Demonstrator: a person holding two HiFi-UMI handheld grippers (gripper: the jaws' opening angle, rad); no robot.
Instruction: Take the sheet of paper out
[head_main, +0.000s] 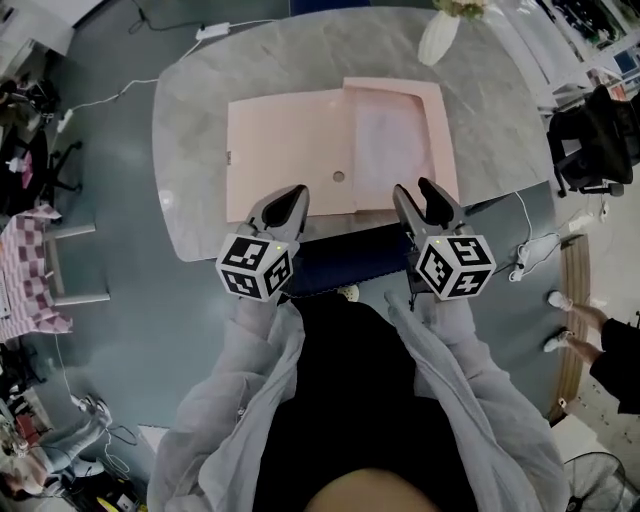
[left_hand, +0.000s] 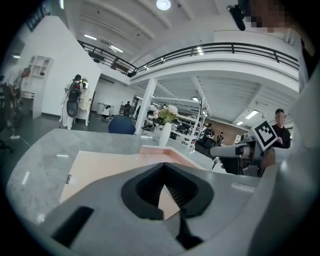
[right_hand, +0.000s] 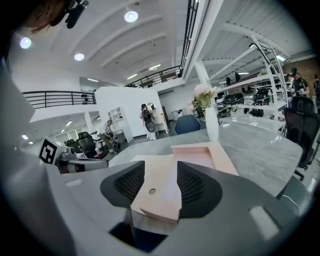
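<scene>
A pink paper folder (head_main: 290, 150) lies opened out on the grey marble table (head_main: 200, 120). Its right half forms a shallow pocket with a pale, whitish sheet (head_main: 392, 140) in it. A small round hole (head_main: 338, 176) marks the folder's near middle. My left gripper (head_main: 293, 192) hovers over the folder's near edge, shut with nothing in it; in the left gripper view (left_hand: 164, 167) its pads meet over pink. My right gripper (head_main: 420, 187) stands open at the near edge below the pocket. In the right gripper view (right_hand: 161, 167) the folder's near corner (right_hand: 157, 202) shows between the spread jaws, untouched.
A white vase with flowers (head_main: 437, 35) stands at the table's far edge, right of the folder. A dark blue seat (head_main: 340, 265) sits under the near table edge. A black office chair (head_main: 595, 140) stands at the right; cables lie on the floor.
</scene>
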